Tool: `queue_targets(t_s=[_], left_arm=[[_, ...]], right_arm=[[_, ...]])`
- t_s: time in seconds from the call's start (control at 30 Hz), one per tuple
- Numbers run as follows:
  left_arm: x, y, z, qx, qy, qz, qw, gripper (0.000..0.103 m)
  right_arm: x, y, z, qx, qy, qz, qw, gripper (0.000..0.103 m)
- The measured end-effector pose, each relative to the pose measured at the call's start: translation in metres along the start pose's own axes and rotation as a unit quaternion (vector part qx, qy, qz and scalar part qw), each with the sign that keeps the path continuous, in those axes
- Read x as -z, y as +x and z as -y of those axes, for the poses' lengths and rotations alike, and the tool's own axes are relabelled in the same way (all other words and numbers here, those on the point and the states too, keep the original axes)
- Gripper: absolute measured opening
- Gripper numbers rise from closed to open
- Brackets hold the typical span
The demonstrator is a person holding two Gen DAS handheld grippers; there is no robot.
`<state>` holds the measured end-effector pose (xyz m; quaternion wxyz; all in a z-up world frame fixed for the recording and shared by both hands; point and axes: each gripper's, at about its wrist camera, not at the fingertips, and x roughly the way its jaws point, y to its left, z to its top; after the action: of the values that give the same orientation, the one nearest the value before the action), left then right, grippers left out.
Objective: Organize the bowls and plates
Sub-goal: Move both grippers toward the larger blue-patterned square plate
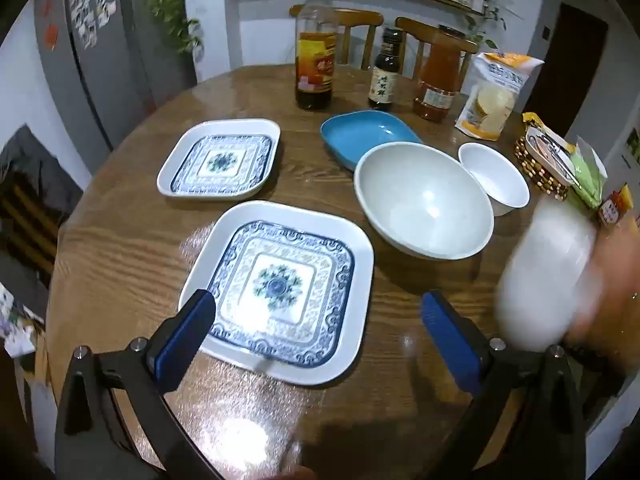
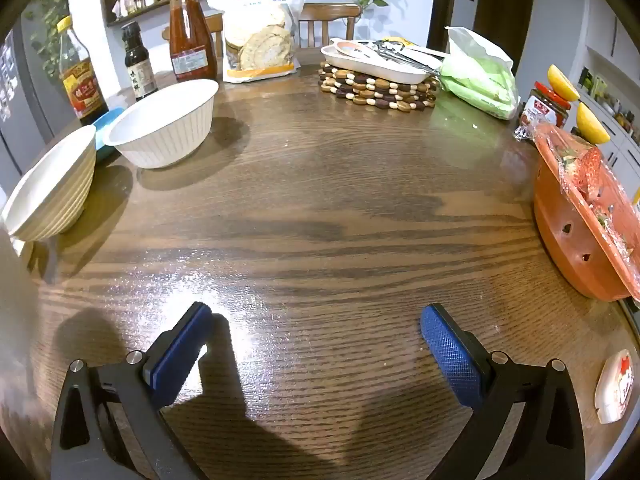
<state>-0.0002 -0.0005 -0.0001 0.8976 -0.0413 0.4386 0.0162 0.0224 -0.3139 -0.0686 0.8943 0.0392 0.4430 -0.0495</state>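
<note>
Left gripper (image 1: 318,312): jaws spread wide and empty, blue pads hanging low over the near patterned plate (image 1: 280,292), its left pad overlapping the plate's near-left corner in view.
Right gripper (image 2: 316,320): jaws spread wide, nothing between them, held over bare wood.
Blurred white shape (image 1: 548,276): at 3 o'clock in the left wrist view; too smeared to identify.
Table (image 2: 320,208): round, dark wood grain, glossy with glare near the pads.
Room: wooden chairs and a shelf of jars stood at 12 o'clock; a grey fridge at 10 o'clock.
Far patterned plate (image 1: 220,158): at 11 o'clock from the near one, apart from it.
Large bowl (image 1: 424,198): at 1 o'clock from the near plate, empty, just beside the small white bowl (image 1: 494,178).
Blue dish (image 1: 366,136): behind the large bowl, empty.
Bottles: vinegar bottle (image 1: 315,56), dark sauce bottle (image 1: 385,72) and red sauce bottle (image 1: 438,76) lined up at 12 o'clock.
Flour bag (image 2: 262,24): upright beside the red bottle.
Beaded trivet (image 2: 378,88): carried a white tray of utensils.
Orange colander (image 2: 584,216): at 3 o'clock in the right wrist view, covered with plastic film.
</note>
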Motion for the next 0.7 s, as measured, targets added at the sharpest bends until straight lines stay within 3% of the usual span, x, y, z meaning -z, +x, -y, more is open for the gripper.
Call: queue_targets(t_s=[0.2, 0.37, 0.7], left_arm=[[0.009, -0.008, -0.003, 0.013, 0.013, 0.005, 0.9998, 0.103], [0.021, -0.011, -0.029, 0.009, -0.026, -0.018, 0.9995, 0.103], [0.009, -0.033, -0.004, -0.012, -0.034, -0.012, 0.9993, 0.103]], right_arm=[[0.004, 0.005, 0.0, 0.001, -0.001, 0.003, 1.0, 0.103], [0.006, 0.01, 0.0, 0.001, -0.001, 0.001, 1.0, 0.103], [0.012, 0.019, 0.001, 0.001, -0.001, 0.002, 1.0, 0.103]])
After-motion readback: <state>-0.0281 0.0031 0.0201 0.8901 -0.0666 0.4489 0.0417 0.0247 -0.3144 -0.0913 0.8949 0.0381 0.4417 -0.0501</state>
